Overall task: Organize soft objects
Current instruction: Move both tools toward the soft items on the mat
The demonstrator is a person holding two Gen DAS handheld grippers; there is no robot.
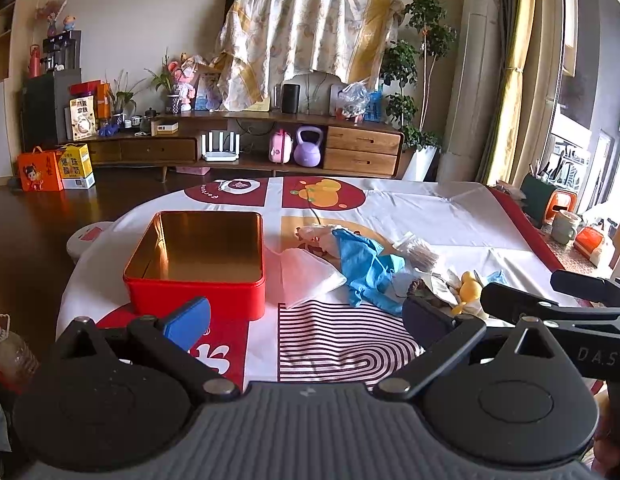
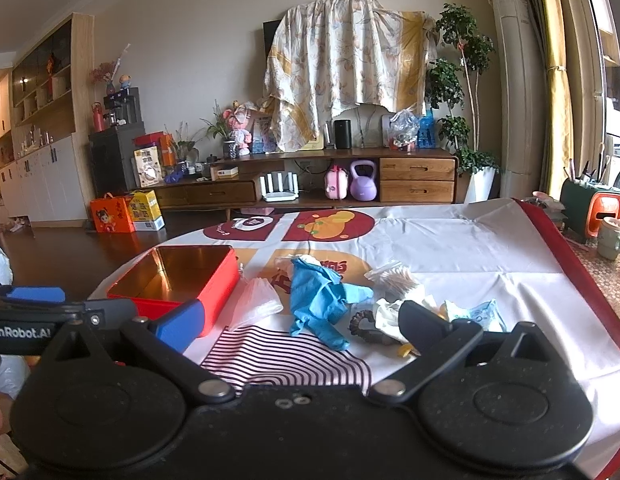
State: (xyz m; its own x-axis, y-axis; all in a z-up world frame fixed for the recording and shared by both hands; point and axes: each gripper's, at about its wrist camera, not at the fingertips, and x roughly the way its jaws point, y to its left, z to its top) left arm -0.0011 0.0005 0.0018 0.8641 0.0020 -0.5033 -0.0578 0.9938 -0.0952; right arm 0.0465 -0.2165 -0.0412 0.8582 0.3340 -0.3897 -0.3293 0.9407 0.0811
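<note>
An empty red tin box [image 1: 198, 264] [image 2: 178, 280] with a gold inside stands at the table's left. Right of it lies a white folded mask [image 1: 306, 276] [image 2: 256, 302]. Beside that sits a crumpled blue glove [image 1: 365, 268] [image 2: 317, 300]. Further right are a bag of cotton swabs [image 1: 415, 250] [image 2: 393, 276], a dark hair tie [image 2: 363, 326], a yellow plush toy [image 1: 467, 292], white cloth [image 2: 389, 316] and a pale blue packet [image 2: 475, 314]. My left gripper [image 1: 306, 320] is open above the striped patch. My right gripper [image 2: 298, 328] is open too, holding nothing.
The table wears a white, red-patterned cloth [image 1: 449, 216] [image 2: 449, 232]. A mug [image 1: 563, 226] and an orange holder [image 2: 603, 210] stand past its right edge. Behind are a wooden TV cabinet [image 1: 270, 144] and dark floor [image 1: 50, 216]. A plastic bottle [image 1: 8, 350] sits at the lower left.
</note>
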